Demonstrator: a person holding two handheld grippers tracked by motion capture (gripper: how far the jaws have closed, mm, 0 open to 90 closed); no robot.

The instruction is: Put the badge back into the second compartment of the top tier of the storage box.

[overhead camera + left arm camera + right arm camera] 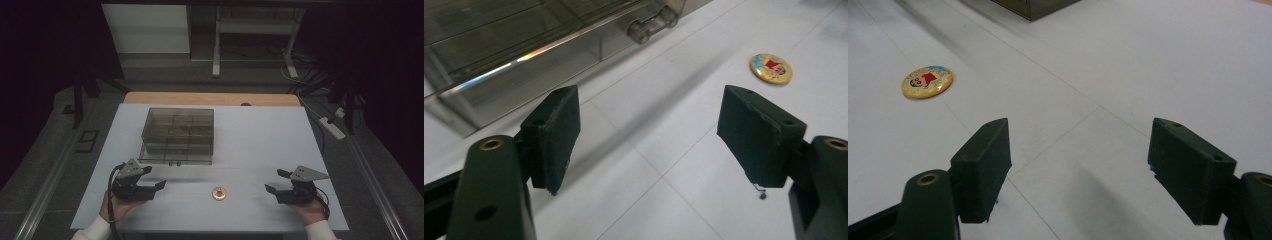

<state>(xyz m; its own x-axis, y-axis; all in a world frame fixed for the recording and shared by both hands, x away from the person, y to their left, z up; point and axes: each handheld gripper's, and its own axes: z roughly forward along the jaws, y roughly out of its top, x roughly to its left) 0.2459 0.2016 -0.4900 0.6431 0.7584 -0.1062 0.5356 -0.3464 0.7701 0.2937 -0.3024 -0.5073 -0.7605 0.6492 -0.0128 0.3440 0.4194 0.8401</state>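
Here both sets of jaws stand wide apart with nothing between them. The left gripper (150, 179), a black two-jaw tool with a grey three-cornered plate on top, rests low over the white table top (260, 135) in the person's left hand (116, 206); in the left gripper view its two black pads frame only bare white surface, touching nothing. The right gripper (278, 183), built the same way, is held in the right hand (310, 207) at the opposite side of the table, and in the right gripper view its jaws likewise gape over empty white surface.

Between the two grippers, well apart from each, lies a small round yellow badge (218, 193) flat on the table near the front edge. In the right gripper view the badge (927, 81) shows a cartoon figure in a red top on a yellow ground with a pale rim; in the left gripper view the same badge (771, 68) lies beyond the right-hand pad.

Farther back stands a clear, smoke-tinted plastic box (178, 134) divided into compartments, its small latch (651, 24) facing the person.
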